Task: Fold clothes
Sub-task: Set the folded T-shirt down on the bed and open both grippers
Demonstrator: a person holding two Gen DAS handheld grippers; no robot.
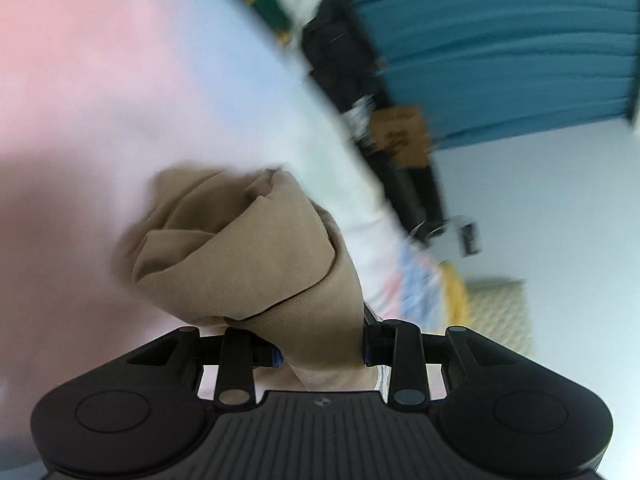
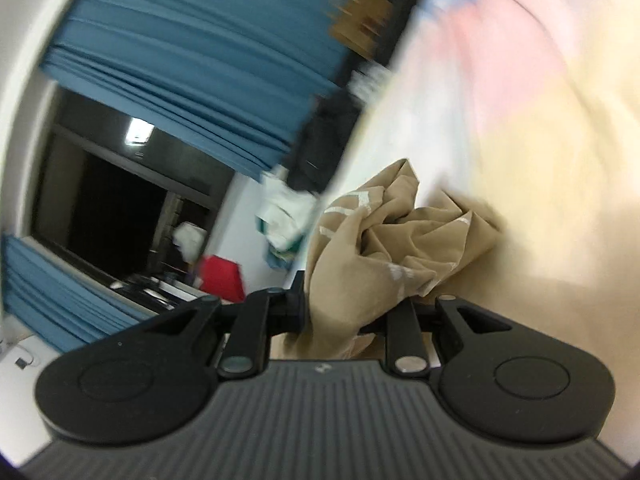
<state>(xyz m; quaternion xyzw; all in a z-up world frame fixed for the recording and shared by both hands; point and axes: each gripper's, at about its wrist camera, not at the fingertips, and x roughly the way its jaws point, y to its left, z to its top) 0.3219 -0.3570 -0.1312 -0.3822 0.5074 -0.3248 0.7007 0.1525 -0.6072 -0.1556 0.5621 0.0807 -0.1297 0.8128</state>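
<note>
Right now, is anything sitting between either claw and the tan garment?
Nothing visible. The left claw is shut on a bunch of the tan garment, and the right claw grips another bunch, with fabric directly in both.

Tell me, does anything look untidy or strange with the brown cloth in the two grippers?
The brown cloth is bunched and wrinkled, not flat. The left gripper and the right gripper each pinch a crumpled wad of it above the pale bed sheet. Both pictures are blurred. Nothing looks torn or spilled.

Matt tan woven cloth garment (image 1: 256, 264); matt black plastic jaws.
</note>
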